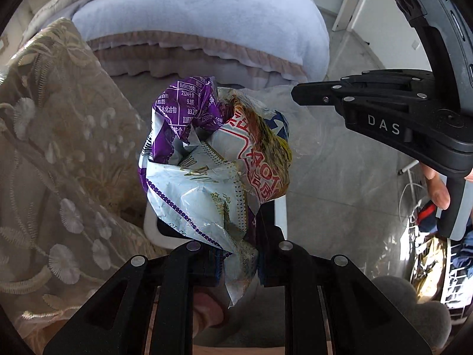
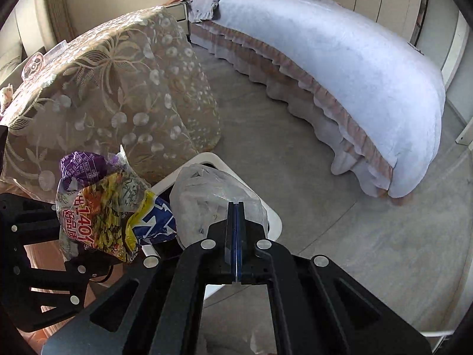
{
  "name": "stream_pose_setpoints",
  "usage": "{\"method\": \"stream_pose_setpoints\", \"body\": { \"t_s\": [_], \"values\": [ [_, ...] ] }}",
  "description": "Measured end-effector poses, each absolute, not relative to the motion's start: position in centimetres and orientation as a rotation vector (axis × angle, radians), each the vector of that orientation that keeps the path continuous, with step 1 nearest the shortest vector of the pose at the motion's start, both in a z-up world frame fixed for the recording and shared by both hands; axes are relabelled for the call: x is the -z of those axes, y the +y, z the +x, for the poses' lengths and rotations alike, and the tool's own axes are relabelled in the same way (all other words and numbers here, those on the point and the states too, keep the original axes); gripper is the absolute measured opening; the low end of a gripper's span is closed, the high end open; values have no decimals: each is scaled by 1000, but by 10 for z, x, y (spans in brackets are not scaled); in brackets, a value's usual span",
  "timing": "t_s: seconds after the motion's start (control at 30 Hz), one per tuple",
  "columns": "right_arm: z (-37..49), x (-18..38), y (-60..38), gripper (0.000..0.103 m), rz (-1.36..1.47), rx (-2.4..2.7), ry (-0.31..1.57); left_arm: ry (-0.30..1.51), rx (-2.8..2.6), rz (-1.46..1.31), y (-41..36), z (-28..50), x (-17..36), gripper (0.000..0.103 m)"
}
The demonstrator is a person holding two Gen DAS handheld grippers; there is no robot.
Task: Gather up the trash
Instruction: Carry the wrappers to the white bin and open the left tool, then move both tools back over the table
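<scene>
Bed [image 2: 340, 59]: the biggest thing in the room; pale blue cover with a pink frilled skirt; it stands on the grey floor [image 2: 340, 230] and runs along the far side in both views.
Cloth-covered furniture [image 2: 118, 88]: beige lace cloth with flower pattern, hanging down to the floor; it is left of the bed, just behind the bin.
Bin [image 2: 273, 222]: white, square rim; it stands on the floor near the lower edge of the lace cloth; a clear plastic bag [image 2: 207, 201] rises out of its opening.
Wrappers [image 1: 207, 162]: a crumpled bundle of snack bags, purple, pale blue, red and yellow with printed text; held in the air above the bin, beside the clear bag; whether it touches that bag I cannot tell.
Left gripper [image 1: 236, 254]: black; its jaws are closed on the lower part of the wrappers; the bundle sticks out forward past the fingers.
Right gripper [image 2: 235, 222]: black with blue pads; jaws pressed together; their tips lie against the clear bag, and whether they pinch the film I cannot tell; in the left view it comes in from the right edge, and a person's fingers [image 1: 437, 189] are around its handle.
</scene>
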State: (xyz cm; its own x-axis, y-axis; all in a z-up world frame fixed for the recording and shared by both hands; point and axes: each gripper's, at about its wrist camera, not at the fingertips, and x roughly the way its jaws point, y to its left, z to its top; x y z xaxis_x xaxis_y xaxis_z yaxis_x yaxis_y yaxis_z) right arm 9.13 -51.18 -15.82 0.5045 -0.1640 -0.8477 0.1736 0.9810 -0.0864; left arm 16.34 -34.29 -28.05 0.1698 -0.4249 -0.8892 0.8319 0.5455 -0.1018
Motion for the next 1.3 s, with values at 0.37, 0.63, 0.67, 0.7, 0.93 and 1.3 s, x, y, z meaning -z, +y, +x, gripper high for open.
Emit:
{"method": "stream_pose_setpoints", "body": {
  "t_s": [0.37, 0.63, 0.67, 0.7, 0.93, 1.3],
  "values": [
    [107, 198, -512, 94, -113, 197, 1094, 1112, 912, 562, -365, 175, 312, 98],
    [108, 180, -500, 98, -167, 157, 1032, 1087, 944, 525, -361, 166, 289, 98],
    [107, 177, -498, 98, -169, 153, 1026, 1078, 950, 521, -359, 163, 285, 98],
    [107, 174, -496, 98, -175, 150, 1020, 1069, 955, 518, -357, 161, 281, 98],
    [96, 142, -479, 98, -204, 130, 946, 977, 982, 481, -341, 136, 239, 98],
    [85, 82, -431, 98, -239, 53, 762, 803, 872, 391, -261, 118, 167, 98]
  ]
}}
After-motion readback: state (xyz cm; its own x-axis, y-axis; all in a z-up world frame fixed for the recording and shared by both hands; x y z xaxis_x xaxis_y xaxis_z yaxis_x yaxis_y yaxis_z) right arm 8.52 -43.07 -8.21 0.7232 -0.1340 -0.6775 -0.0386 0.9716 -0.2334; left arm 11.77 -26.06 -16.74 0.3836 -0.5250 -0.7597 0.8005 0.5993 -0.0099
